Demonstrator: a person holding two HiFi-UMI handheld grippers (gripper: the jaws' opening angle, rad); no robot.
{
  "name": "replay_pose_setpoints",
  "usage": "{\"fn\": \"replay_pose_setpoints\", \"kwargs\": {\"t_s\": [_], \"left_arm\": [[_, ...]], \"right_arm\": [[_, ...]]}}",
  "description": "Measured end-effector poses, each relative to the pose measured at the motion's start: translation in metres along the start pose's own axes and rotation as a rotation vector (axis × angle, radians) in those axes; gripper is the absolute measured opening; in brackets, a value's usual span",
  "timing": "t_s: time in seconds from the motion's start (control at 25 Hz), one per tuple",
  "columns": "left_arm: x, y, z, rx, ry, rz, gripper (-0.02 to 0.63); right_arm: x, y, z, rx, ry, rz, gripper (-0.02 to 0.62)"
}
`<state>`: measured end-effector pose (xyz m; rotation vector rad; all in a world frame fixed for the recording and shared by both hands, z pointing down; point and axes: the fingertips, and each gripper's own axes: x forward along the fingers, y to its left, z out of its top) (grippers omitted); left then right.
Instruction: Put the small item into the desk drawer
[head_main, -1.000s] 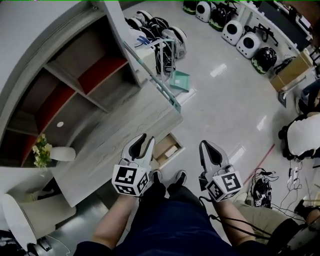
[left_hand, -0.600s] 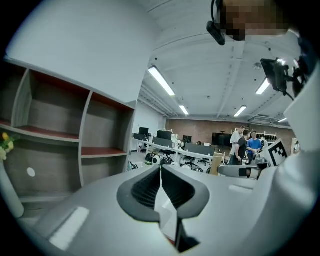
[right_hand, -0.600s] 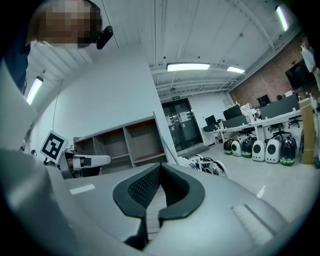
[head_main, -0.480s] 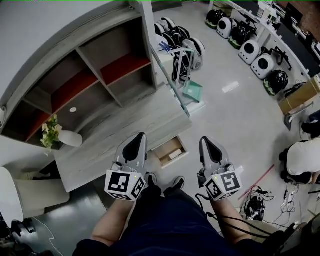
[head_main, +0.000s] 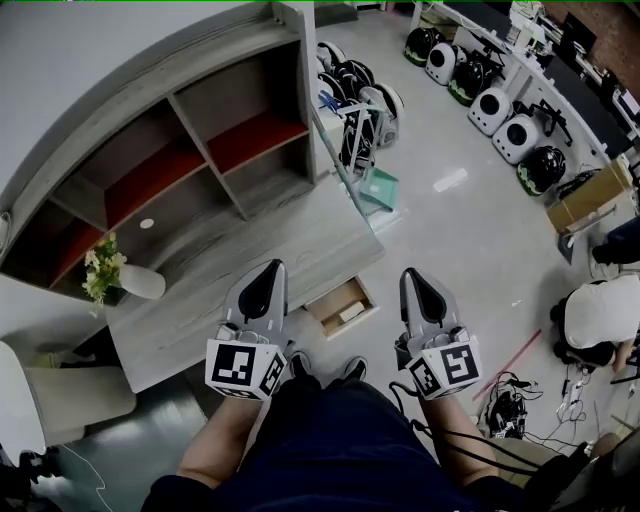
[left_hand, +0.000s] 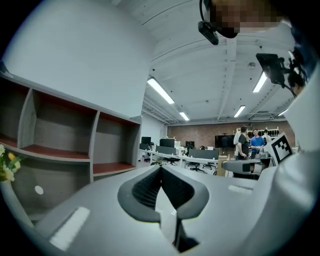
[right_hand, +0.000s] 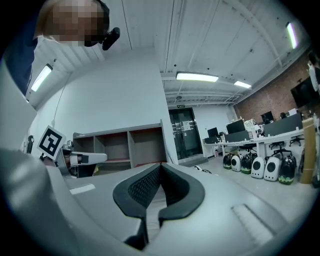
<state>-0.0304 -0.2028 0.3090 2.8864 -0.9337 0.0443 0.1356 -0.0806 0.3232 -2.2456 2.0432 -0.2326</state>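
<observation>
In the head view the grey desk (head_main: 250, 262) has its drawer (head_main: 332, 297) pulled open at the right end, and a small pale item (head_main: 350, 313) lies inside. Both grippers hover level above the desk's front edge, apart from the drawer. My left gripper (head_main: 268, 268) is left of the drawer. Its jaws have just closed and meet with nothing between them, as the left gripper view (left_hand: 161, 168) shows. My right gripper (head_main: 412, 276) is right of the drawer over the floor, also shut and empty in its own view (right_hand: 161, 165).
A shelf unit (head_main: 190, 150) stands behind the desk, and a white vase of flowers (head_main: 130, 283) stands at the desk's left end. A white chair (head_main: 45, 400) is at the lower left. Round black-and-white devices (head_main: 500, 110) line the floor. A seated person (head_main: 598, 312) and cables (head_main: 508, 405) are at the right.
The left gripper's jaws stood open a second ago and are now shut, empty. Both grippers have lifted a little. The view has shifted, showing more of the shelf unit.
</observation>
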Motion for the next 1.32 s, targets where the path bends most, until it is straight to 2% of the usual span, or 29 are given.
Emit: {"fn": "replay_pose_setpoints", "kwargs": {"t_s": [0.6,1.32], "left_arm": [[0.004,0.021,-0.009,-0.039,0.025,-0.062,0.005],[0.007,0.032,-0.017,-0.027,0.044,-0.120,0.005]], "right_arm": [[0.010,0.017,-0.003,-0.024,0.010,-0.051,0.006],[0.017,0.031,-0.006,-0.028,0.021,-0.078,0.006]]}}
